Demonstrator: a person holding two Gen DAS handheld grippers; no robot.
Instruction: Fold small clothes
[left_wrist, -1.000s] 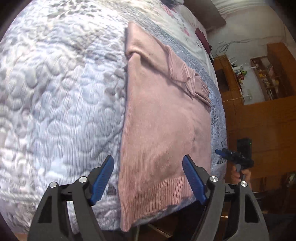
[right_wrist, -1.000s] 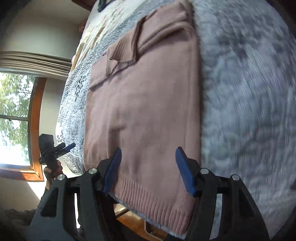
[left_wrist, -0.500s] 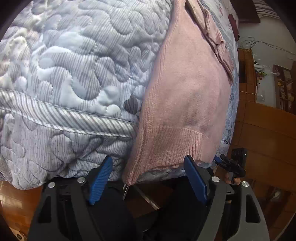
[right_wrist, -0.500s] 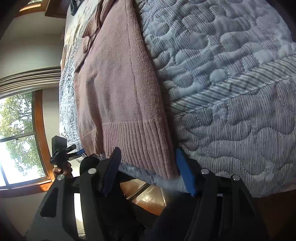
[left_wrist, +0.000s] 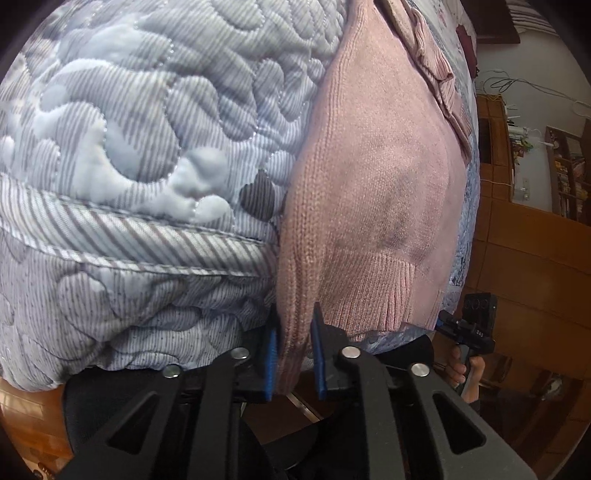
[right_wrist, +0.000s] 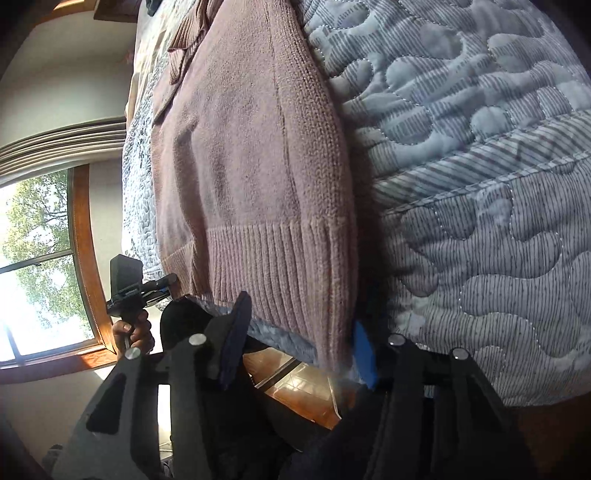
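A pink knitted sweater (left_wrist: 380, 177) (right_wrist: 251, 147) lies folded lengthwise on a quilted bed, and its ribbed hem hangs over the near edge. My left gripper (left_wrist: 294, 358) is shut on the hem's left corner, with the knit pinched between the blue pads. My right gripper (right_wrist: 300, 343) is open. The hem's right corner sits between its fingers, close to the right pad. The right gripper also shows in the left wrist view as a small dark tool (left_wrist: 463, 328) held in a hand. Likewise the left gripper (right_wrist: 144, 288) shows in the right wrist view.
The blue-grey striped quilt (left_wrist: 129, 147) (right_wrist: 480, 147) covers the bed and drops over its edge. Wooden cabinets and shelves (left_wrist: 535, 258) stand past the bed. A wood-framed window (right_wrist: 40, 277) is at the left. Wooden floor (right_wrist: 295, 384) lies below the hem.
Both grippers dropped from above the sweater to the hem at the bed edge. The left gripper closed on the hem corner. The right one stayed open and moved closer to its corner.
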